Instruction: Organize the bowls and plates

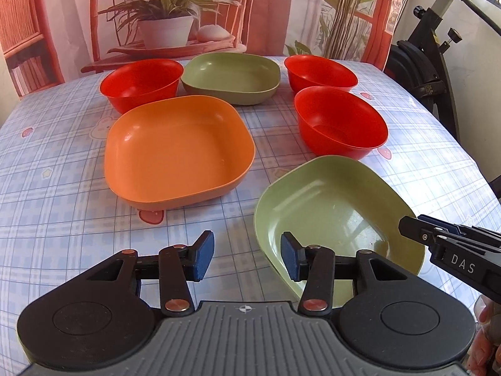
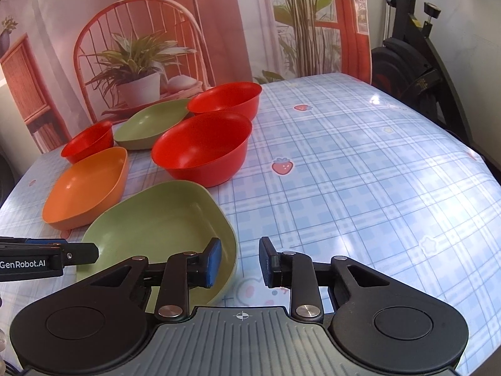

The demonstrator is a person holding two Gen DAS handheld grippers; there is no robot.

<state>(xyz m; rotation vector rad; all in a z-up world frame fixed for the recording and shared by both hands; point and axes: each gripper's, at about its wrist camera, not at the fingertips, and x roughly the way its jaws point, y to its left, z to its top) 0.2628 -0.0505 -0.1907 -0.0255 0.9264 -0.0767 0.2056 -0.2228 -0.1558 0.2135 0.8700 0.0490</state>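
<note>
Grippers: your left gripper hovers low over the near edge of the table with its blue pads spread wide and nothing between them; your right gripper is likewise parted and holds nothing, its left finger over the near green plate's rim.
Near green plate: you have a pale olive, rounded-square dish with raised sides lying closest to both tools, glossy and bare inside.
Orange plate: same rounded-square shape, matte orange, flat on the cloth just left of and beyond the green one, apart from it.
Far green plate: a second olive dish sits at the back, between two red bowls.
Red bowls: you see three round, deep, glossy red bowls, one back left beside the orange plate's far corner, one back right, and one nearer on the right, just beyond the near green plate.
Table: blue plaid cloth with small strawberry prints covers it; its right half is bare of dishes.
Backdrop: printed curtain showing a chair and potted plant hangs behind.
</note>
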